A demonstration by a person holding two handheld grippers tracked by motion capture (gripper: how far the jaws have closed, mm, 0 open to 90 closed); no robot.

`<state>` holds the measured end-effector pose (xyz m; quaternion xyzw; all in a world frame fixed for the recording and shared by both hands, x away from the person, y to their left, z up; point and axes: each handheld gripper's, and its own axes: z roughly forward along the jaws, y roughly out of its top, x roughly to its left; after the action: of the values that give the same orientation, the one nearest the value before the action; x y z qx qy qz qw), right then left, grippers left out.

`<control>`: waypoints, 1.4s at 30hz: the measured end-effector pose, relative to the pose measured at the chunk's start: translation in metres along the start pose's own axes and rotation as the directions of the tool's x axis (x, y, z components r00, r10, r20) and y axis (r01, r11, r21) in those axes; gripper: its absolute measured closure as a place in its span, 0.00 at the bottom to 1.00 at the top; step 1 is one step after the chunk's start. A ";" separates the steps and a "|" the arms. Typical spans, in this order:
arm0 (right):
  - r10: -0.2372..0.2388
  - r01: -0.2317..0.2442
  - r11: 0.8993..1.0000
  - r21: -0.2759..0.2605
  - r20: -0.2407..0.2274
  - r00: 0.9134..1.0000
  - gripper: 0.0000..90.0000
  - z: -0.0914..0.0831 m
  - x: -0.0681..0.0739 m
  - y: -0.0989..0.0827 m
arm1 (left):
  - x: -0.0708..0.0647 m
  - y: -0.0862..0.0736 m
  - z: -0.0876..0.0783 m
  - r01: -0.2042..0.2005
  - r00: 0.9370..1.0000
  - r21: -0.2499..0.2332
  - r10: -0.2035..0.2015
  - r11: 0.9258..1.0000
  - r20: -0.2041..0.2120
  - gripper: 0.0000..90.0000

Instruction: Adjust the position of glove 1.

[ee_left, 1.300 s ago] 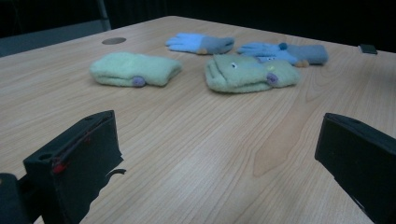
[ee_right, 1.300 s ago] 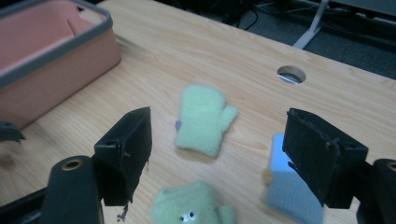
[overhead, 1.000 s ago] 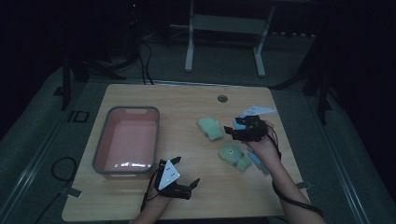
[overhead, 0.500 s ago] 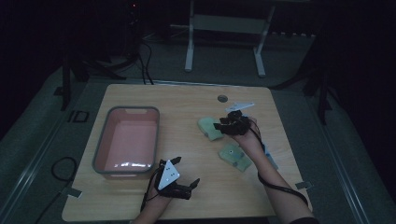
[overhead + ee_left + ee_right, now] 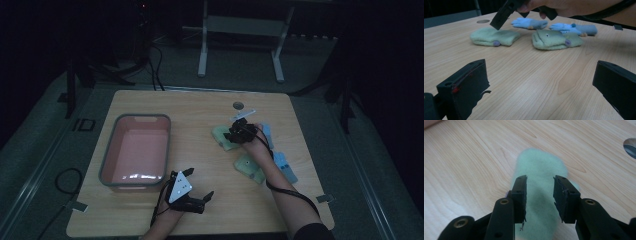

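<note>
room is sitting dim, light falling mostly on the wooden desk (image 5: 200, 107). grey floor (image 5: 45, 150) is surrounding it, a white metal stand (image 5: 240, 30) is standing behind, and black cables (image 5: 150, 60) are trailing at back left.

**Right gripper shifts onto far green mitten**

Right gripper (image 5: 235, 134) moves from right of centre in the high view leftward and lower, now over the green mitten (image 5: 223, 136) at centre frame. Its forearm now crosses the second green mitten (image 5: 248, 166) and the blue gloves (image 5: 282, 165). Jaws have just been closing; in the right gripper view they straddle the mitten's top, grip unclear.
</note>
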<state>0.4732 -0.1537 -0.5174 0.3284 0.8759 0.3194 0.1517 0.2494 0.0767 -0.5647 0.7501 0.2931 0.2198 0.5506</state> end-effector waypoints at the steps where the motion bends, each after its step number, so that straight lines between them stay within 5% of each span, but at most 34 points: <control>1: -0.006 0.006 1.000 -0.001 0.004 1.000 0.70 0.002 0.000 0.000 | 0.000 0.000 0.000 0.000 1.000 0.000 0.000 1.000 0.000 0.00; 7: -0.048 0.047 0.998 0.047 0.009 0.999 0.64 0.018 -0.003 -0.002 | 0.000 0.000 0.000 -0.003 1.000 0.000 0.003 1.000 0.000 0.00; 11: -0.009 0.009 0.999 0.044 -0.011 1.000 0.66 0.025 -0.007 -0.008 | 0.000 0.000 0.000 -0.003 1.000 0.001 0.003 1.000 -0.001 0.00; 14: 0.054 -0.053 0.998 0.031 -0.027 0.998 0.82 0.025 -0.008 -0.011 | 0.000 0.000 0.000 -0.004 1.000 0.002 0.004 1.000 -0.003 0.00; 17: 0.047 -0.046 0.998 0.040 0.000 0.999 0.88 0.024 -0.004 -0.009 | 0.000 0.000 0.000 -0.002 1.000 0.002 0.002 1.000 -0.004 0.00; 20: 0.090 -0.091 0.995 0.038 0.039 0.995 0.93 0.022 0.005 -0.006 | -0.001 0.000 0.000 -0.003 1.000 0.004 0.003 1.000 -0.007 0.00; 25: 0.229 -0.227 0.973 -0.036 0.052 0.972 0.94 -0.004 0.014 -0.005 | -0.001 0.000 0.000 -0.004 1.000 0.006 0.004 1.000 -0.010 0.00; 30: 0.307 -0.300 0.949 -0.101 0.063 0.950 0.94 -0.033 0.035 -0.005 | -0.001 0.000 0.001 -0.006 1.000 0.007 0.006 1.000 -0.015 0.00; 38: 0.327 -0.314 0.936 -0.160 0.067 0.943 0.94 -0.054 0.077 -0.018 | -0.001 0.000 0.001 0.000 1.000 0.004 0.000 1.000 -0.021 0.00; 42: 0.383 -0.370 0.913 -0.170 0.047 0.923 0.94 -0.056 0.083 -0.029 | -0.001 0.000 0.001 0.001 1.000 0.002 -0.001 1.000 -0.022 0.01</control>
<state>0.3710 -0.1406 -0.4990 0.4902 0.7614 0.3979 0.1475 0.2492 0.0752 -0.5646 0.7481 0.2994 0.2274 0.5468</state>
